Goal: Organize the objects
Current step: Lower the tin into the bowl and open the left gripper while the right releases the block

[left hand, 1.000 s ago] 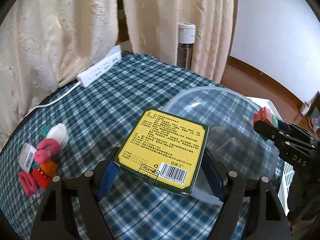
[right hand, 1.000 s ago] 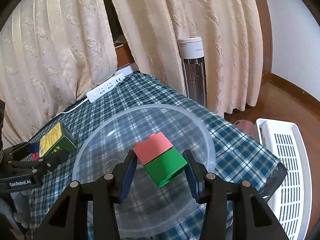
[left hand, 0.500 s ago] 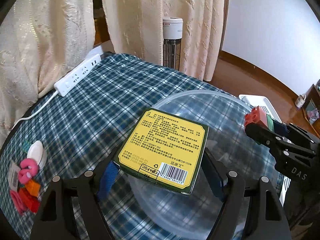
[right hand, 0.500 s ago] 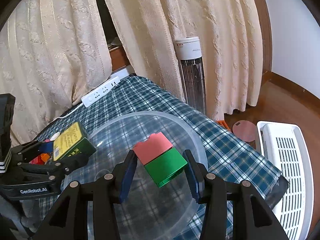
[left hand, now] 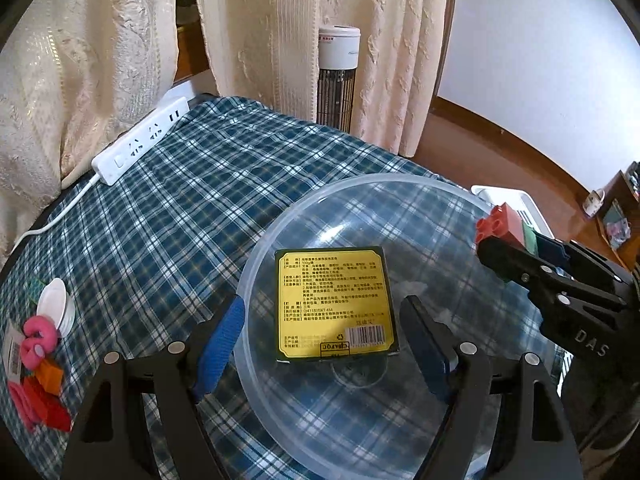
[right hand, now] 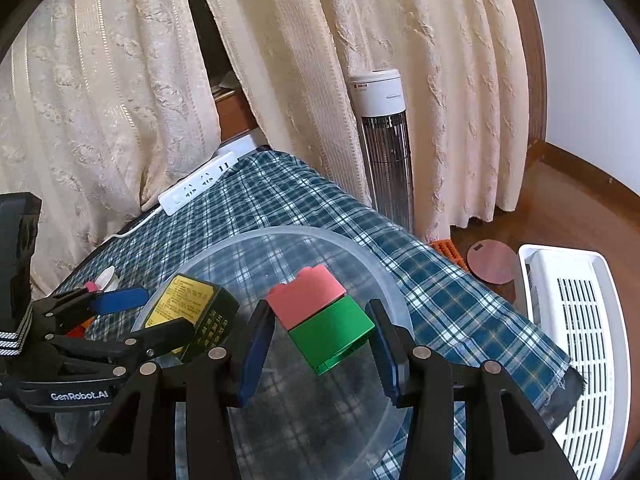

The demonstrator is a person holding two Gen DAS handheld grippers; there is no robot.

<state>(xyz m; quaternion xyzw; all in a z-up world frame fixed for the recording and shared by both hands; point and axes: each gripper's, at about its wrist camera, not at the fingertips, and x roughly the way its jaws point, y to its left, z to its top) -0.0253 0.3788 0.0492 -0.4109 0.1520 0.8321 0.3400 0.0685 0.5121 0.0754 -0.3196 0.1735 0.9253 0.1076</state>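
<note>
The flat yellow-and-green cardboard box lies label-up in the clear round plastic bowl, which sits on the blue plaid tablecloth. Left gripper hovers over it w/ jaws opening, blue pads clear of both sides, so the box is let go. Looks light & stiff, w/ crisp edges; best taken across its two narrow sides, as the pads line up now.

Right gripper is clamped on a red-and-green toy brick pair, pads on the two side faces, held above the bowl's near half. Hard, smooth plastic, light; the red/green joint could prob. pop if twisted, so squeeze across both.

Both grippers tilt downward toward the bowl, left one steeper. Bowl itself is thin & slick, likely to slide on the cloth.
</note>
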